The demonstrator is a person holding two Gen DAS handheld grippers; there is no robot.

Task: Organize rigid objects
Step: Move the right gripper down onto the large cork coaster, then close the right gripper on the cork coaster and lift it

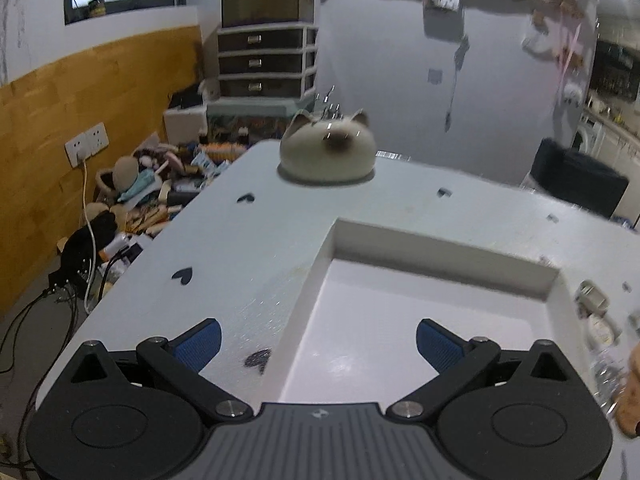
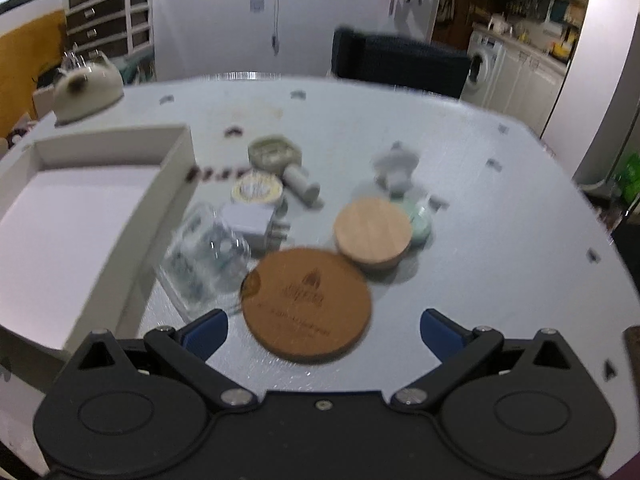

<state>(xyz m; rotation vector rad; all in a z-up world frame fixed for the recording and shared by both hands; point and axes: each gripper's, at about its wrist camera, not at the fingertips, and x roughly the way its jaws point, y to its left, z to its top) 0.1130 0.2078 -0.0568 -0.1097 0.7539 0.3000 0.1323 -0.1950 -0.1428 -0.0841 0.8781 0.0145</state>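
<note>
Both jaws stood released, nothing between them. Left gripper (image 1: 318, 342) hung over the near-left corner of the empty white tray (image 1: 436, 254). Right gripper (image 2: 324, 330) hovered just short of the cork coaster (image 2: 306, 304), which lay flat on the desk (image 2: 500, 208), wooden lid (image 2: 372, 232) touching it at 1 o'clock, clear plastic case (image 2: 204, 256) at 9. Thin disc: I judged an edge pinch best, avoiding neighbours.

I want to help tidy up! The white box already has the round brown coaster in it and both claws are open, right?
Not quite. The white box is empty; the round brown coaster lies on the table beside it, as the right wrist view shows. Both claws, left claw and right claw, are open.
</note>
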